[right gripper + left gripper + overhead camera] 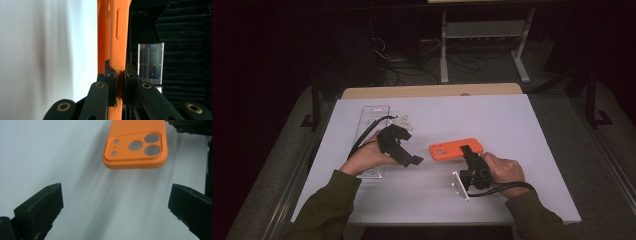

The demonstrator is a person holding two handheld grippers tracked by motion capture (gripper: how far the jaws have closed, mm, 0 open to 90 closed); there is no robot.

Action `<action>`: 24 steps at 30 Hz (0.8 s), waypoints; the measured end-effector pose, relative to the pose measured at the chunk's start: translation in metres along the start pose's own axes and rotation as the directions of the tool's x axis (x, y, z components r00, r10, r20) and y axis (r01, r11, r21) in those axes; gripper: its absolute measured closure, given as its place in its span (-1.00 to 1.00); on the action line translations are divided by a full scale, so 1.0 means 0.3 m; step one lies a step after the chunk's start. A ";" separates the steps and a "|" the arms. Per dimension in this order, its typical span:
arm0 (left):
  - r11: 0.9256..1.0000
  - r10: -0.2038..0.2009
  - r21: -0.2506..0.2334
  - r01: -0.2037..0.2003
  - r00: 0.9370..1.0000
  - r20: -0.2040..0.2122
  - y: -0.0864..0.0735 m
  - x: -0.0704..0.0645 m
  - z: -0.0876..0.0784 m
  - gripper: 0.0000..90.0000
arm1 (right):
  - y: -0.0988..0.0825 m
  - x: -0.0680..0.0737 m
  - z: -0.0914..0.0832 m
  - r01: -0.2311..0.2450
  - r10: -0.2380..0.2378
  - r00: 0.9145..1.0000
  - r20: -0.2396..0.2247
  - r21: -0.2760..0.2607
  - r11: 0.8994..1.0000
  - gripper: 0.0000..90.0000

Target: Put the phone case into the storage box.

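Orange phone case [456,149] clamped by right gripper [468,154] over white table [512,125]; left gripper [409,159] gapes empty

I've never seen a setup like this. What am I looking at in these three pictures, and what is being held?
A person sits at a white table with a hand-held two-jaw gripper in each hand. The high view looks down from above; each of the other two pictures comes from a camera on one gripper, looking along its black jaws. The right gripper is shut on the edge of an orange phone case; its own view shows the case pinched between the jaws. The left gripper is open and empty, its jaws wide, pointing at the case's camera cutouts. A clear plastic tray lies behind the left hand.
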State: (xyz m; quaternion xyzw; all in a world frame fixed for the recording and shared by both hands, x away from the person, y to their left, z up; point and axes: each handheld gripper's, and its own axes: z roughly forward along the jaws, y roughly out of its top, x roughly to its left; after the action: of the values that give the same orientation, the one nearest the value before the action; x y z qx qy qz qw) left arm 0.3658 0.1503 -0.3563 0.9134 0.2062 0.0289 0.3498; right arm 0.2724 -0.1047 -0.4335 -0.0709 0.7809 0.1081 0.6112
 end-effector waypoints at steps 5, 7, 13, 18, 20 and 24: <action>1.000 0.020 0.001 -0.020 1.000 -0.005 -0.023 -0.013 0.008 -1.00 | -0.023 -0.010 -0.009 -0.018 0.018 1.000 0.006 0.009 1.000 0.85; 1.000 0.023 -0.005 -0.023 0.999 -0.027 -0.035 -0.022 0.015 -1.00 | -0.027 -0.012 -0.012 -0.020 0.020 1.000 0.015 0.012 1.000 0.84; 1.000 0.014 -0.014 -0.014 0.999 -0.050 -0.068 -0.038 0.017 -1.00 | -0.035 -0.023 -0.017 -0.071 0.070 0.997 0.022 0.025 0.997 0.84; 1.000 0.025 -0.019 -0.025 0.999 -0.048 -0.093 -0.047 0.025 -1.00 | -0.047 -0.028 -0.013 -0.133 0.133 0.991 0.008 0.033 0.991 0.84; 1.000 0.019 -0.020 -0.020 0.999 -0.050 -0.096 -0.047 0.029 -1.00 | -0.052 -0.032 -0.009 -0.130 0.130 0.992 0.006 0.025 0.991 0.84; 0.999 0.020 -0.026 -0.021 0.999 -0.043 -0.096 -0.051 0.041 -1.00 | -0.054 -0.035 -0.010 -0.162 0.162 0.987 -0.013 0.024 0.987 0.84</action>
State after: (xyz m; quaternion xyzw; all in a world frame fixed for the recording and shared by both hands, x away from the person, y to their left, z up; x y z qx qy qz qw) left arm 0.3439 0.1558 -0.3829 0.9099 0.2042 0.0548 0.3568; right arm 0.2761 -0.1214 -0.4241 -0.0012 0.7899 0.1481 0.5951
